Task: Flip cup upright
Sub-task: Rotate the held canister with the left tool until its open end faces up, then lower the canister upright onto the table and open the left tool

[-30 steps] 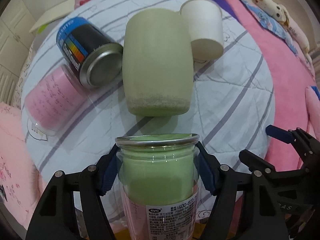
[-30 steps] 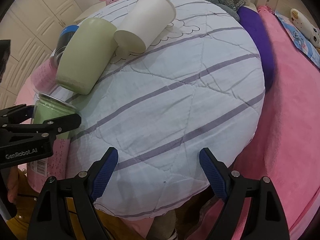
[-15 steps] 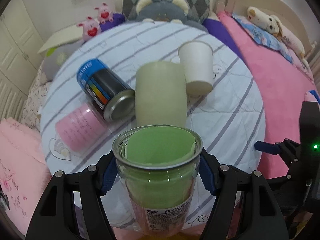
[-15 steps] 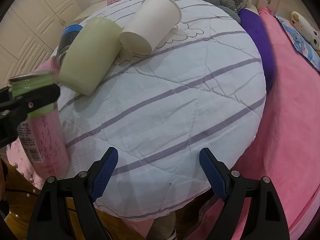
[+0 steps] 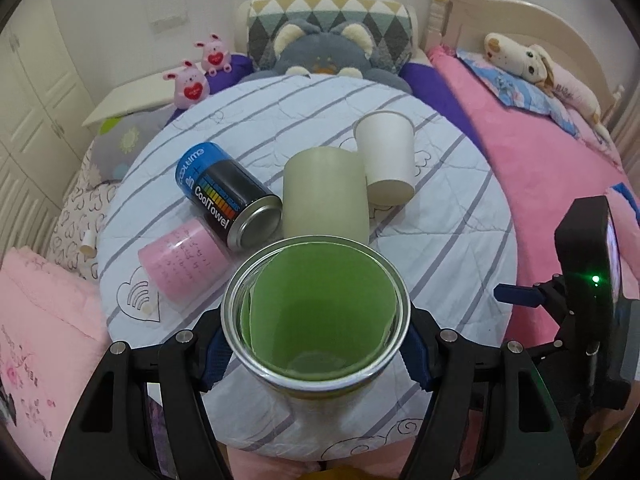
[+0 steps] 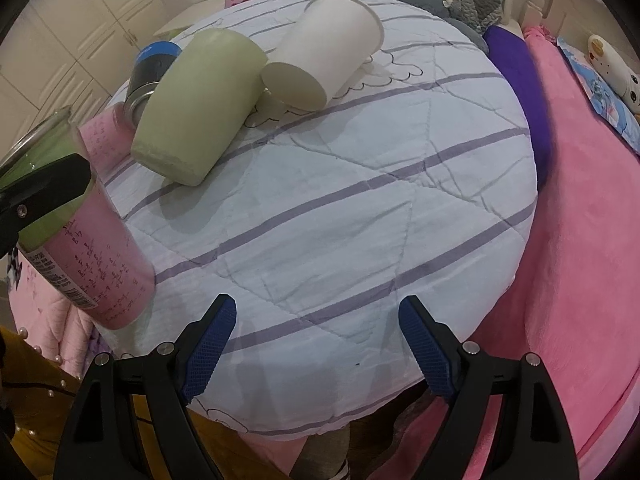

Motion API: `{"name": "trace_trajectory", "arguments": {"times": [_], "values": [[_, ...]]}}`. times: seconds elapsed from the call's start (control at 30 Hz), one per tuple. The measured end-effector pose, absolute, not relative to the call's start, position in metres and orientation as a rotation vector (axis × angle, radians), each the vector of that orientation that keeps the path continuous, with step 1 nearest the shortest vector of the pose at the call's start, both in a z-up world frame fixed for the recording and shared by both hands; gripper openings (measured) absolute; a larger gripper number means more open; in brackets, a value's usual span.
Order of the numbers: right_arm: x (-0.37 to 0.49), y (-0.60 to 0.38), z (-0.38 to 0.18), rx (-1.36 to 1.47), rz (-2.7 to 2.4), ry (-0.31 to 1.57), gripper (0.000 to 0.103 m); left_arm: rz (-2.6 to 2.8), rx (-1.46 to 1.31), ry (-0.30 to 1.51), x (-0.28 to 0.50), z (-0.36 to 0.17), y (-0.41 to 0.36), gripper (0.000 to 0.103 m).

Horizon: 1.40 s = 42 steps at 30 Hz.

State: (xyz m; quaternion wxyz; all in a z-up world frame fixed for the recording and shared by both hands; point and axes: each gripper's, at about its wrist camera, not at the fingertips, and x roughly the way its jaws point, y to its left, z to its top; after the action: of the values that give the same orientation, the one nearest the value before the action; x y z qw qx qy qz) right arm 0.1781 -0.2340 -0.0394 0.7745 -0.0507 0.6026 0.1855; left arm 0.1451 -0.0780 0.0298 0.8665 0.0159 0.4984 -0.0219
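My left gripper [image 5: 316,354] clamps the cup [image 5: 316,308] just under its rim; it looks light, smooth-walled and likely slippery, while my right gripper [image 6: 318,344] hangs open.

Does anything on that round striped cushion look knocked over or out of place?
Yes. The pale green cup, the white paper cup, the CoolTowel can and a pink cup all lie on their sides, huddled together. Nothing looks spilled.

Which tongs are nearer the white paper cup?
Right. The right tongs hover empty across open quilt from the white paper cup; the left tongs sit further back, behind the green cup.
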Motion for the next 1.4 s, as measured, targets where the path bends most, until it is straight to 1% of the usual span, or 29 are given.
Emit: {"name": "trace_trajectory", "arguments": {"times": [0.13,0.3,0.37,0.97,1.23,1.4], "values": [[0.175,-0.231,-0.033,-0.109,0.400,1.290,0.085,-0.041,0.035,1.007,0.141,0.036,-0.078,0.071],[0.174,-0.228,-0.031,-0.115,0.398,1.289,0.085,-0.023,0.066,1.027,0.143,0.030,-0.080,0.072],[0.173,-0.228,-0.033,-0.119,0.395,1.291,0.085,-0.006,0.070,1.026,0.143,0.027,-0.079,0.078],[0.161,-0.237,-0.023,-0.108,0.372,1.269,0.085,-0.037,0.104,1.004,0.132,0.030,-0.087,0.078],[0.143,-0.248,-0.008,-0.011,0.359,1.215,0.085,-0.070,0.133,0.949,0.109,0.041,-0.088,0.078],[0.126,-0.246,0.005,0.002,0.354,1.163,0.085,-0.082,0.149,0.914,0.093,0.048,-0.084,0.078]]}}
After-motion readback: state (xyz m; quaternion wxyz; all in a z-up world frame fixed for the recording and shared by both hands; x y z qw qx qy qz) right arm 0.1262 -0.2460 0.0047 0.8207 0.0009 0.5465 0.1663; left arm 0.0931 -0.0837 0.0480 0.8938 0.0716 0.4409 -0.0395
